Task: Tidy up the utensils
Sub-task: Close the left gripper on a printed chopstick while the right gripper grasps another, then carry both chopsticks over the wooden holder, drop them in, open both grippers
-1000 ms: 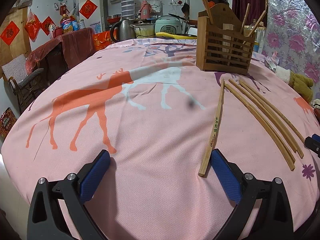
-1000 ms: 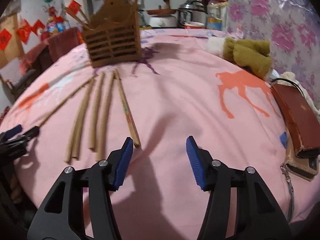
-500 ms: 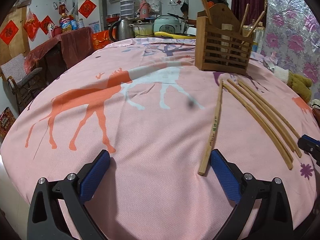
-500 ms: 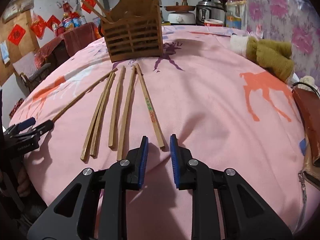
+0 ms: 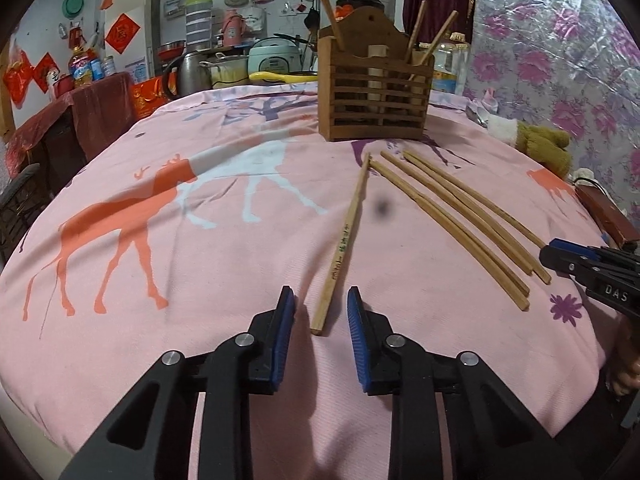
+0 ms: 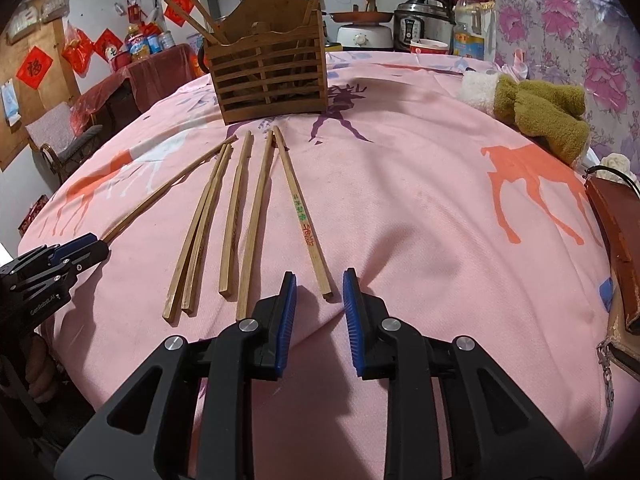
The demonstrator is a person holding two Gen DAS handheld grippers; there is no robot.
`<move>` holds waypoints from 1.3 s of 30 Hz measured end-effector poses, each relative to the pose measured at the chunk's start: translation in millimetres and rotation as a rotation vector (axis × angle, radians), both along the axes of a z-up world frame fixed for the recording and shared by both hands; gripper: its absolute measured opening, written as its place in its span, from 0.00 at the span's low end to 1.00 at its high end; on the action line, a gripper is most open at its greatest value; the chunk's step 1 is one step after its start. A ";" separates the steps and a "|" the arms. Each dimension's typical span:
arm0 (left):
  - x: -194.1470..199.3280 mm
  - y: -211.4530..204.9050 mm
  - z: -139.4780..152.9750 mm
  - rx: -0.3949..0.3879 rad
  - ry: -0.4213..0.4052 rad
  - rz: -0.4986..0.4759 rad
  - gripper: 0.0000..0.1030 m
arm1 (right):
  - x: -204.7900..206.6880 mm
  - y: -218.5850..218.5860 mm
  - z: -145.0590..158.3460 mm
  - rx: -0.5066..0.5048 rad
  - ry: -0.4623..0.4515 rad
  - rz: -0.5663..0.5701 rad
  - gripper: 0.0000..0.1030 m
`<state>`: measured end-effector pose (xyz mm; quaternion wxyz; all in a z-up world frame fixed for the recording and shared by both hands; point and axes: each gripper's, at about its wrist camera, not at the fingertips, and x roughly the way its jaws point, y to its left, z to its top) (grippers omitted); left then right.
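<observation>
Here, six loose bamboo chopsticks lie fanned on the pink deer-print counter just before the slatted wooden utensil holder. Left claw closing, leftmost stick's near end between its pads, untouched. Right claw opening slightly, rightmost printed chopstick between pads, ungripped.

Pink deer-print tablecloth covers the table; olive plush toy lies far right, a brown case beside it.
</observation>
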<state>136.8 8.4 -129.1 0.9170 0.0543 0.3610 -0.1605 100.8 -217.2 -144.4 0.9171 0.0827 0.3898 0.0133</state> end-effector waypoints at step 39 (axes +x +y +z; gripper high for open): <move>-28.0 -17.5 94.4 -0.080 -0.129 -0.084 0.05 | -32.9 -22.5 107.3 0.089 -0.322 -0.038 0.07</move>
